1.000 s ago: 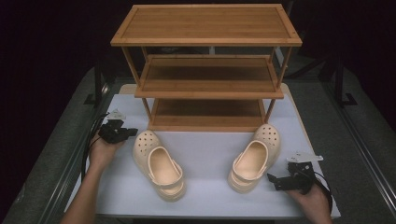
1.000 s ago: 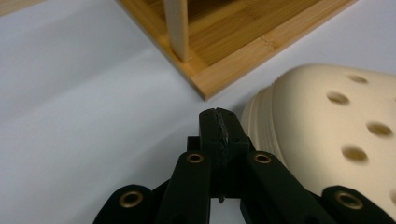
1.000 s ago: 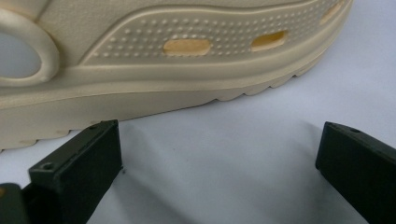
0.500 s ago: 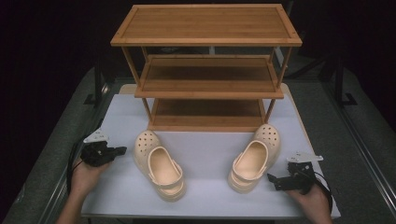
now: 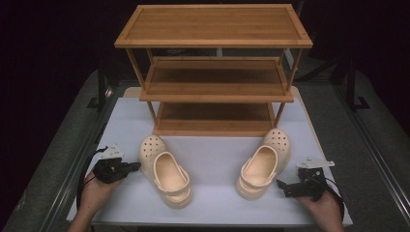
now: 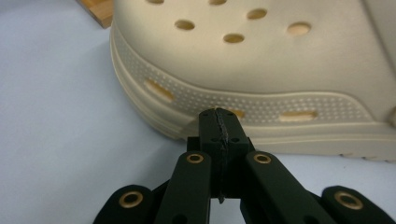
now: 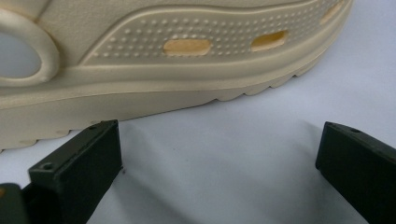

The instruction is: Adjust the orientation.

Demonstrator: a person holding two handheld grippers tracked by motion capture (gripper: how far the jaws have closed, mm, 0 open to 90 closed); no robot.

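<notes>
Two cream clogs lay on the white table (image 5: pixel 212 150) in front of a three-tier wooden rack (image 5: pixel 215 72), toes toward it. The left clog (image 5: pixel 167 169) sat before the rack's left legs, the right clog (image 5: pixel 263 163) before its right legs, with bare tabletop between them.

The left gripper (image 5: pixel 134 166) pointed at the left clog from the side away from the rack's centre, its jaws pressed fully together on nothing; in the left gripper view the closed tips (image 6: pixel 219 122) stood just beside the clog's (image 6: pixel 261 65) sole edge, whether touching could not be told. The right gripper (image 5: pixel 282 186) waited near the right clog's heel, jaws spread wide and empty, the sole (image 7: pixel 154 88) a little beyond them in the right gripper view.

Judging from this, the risks lay in the approach. Closed jaws nudged forward would likely push the light left clog across the smooth table rather than take it. On the right, a bite low on the thick sole could slip off the rounded foam; a grip on the thinner heel strap or collar looked safer. Either clog, lifted off balance, might swing and strike the rack's lowest shelf.
</notes>
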